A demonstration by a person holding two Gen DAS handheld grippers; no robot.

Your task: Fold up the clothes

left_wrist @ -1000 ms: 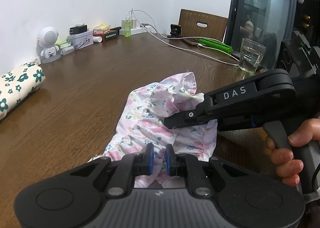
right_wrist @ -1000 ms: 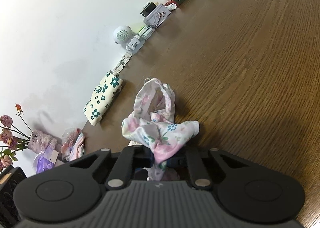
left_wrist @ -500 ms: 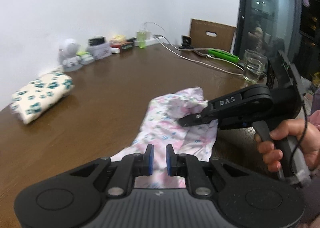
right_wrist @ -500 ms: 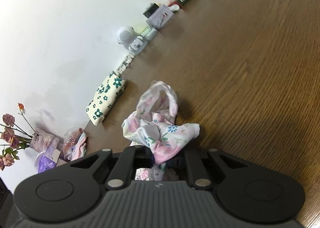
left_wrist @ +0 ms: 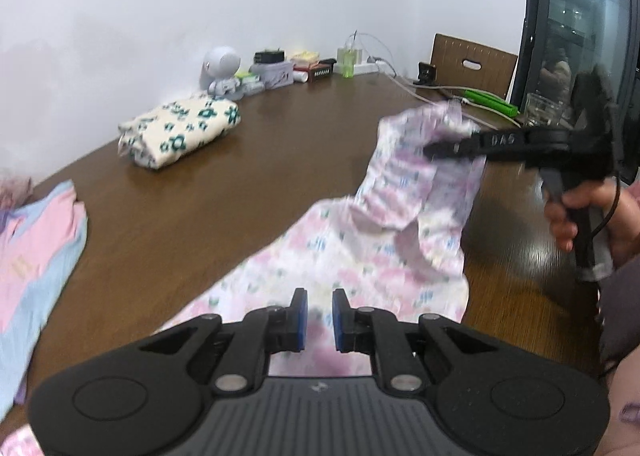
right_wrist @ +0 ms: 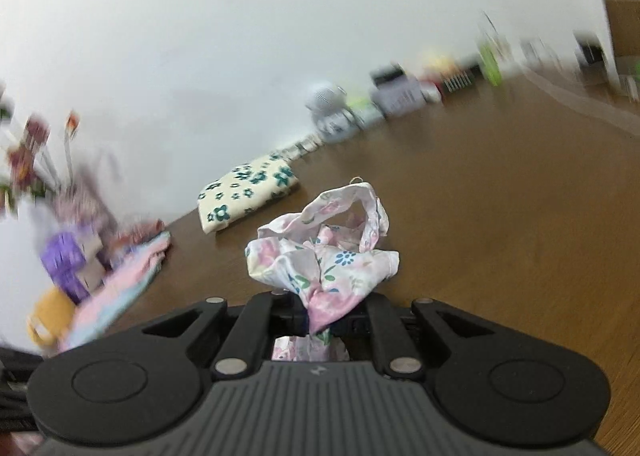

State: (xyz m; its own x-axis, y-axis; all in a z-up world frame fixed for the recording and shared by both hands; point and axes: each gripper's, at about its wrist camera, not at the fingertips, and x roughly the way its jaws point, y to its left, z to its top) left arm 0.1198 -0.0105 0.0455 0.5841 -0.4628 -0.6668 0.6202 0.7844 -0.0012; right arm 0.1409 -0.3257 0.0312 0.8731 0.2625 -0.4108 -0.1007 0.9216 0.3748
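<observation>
The floral garment (left_wrist: pixel 360 256), white with pink and blue flowers, is stretched between the two grippers above the brown wooden table (left_wrist: pixel 260 160). The right gripper (right_wrist: pixel 320 320) is clamped on a bunched corner of it, cloth bulging out ahead of the closed jaws and a looped strap standing up just beyond them. From the left wrist view this same gripper (left_wrist: pixel 430 150) comes in from the right, a hand (left_wrist: pixel 584 216) on its handle, and white letters reading "DAS" show on its black arm. The left gripper (left_wrist: pixel 319 316) sits at the garment's lower end; its blue pads (left_wrist: pixel 301 316) stand a narrow gap apart with blurred cloth directly beyond them, and whether they pinch any fabric cannot be told. Ahead and to the left of the left gripper lies a folded cream cloth (left_wrist: pixel 180 130) printed with teal flowers, and farther left a pink and blue garment (left_wrist: pixel 36 256) is spread flat. Along the far wall stand a small white robot figure (left_wrist: pixel 222 70), some boxes whose labels are too blurred to read, and a green bottle (left_wrist: pixel 347 61). To the right, behind the right gripper, are a drinking glass (left_wrist: pixel 540 108) and a green object (left_wrist: pixel 490 100) near a cable.
</observation>
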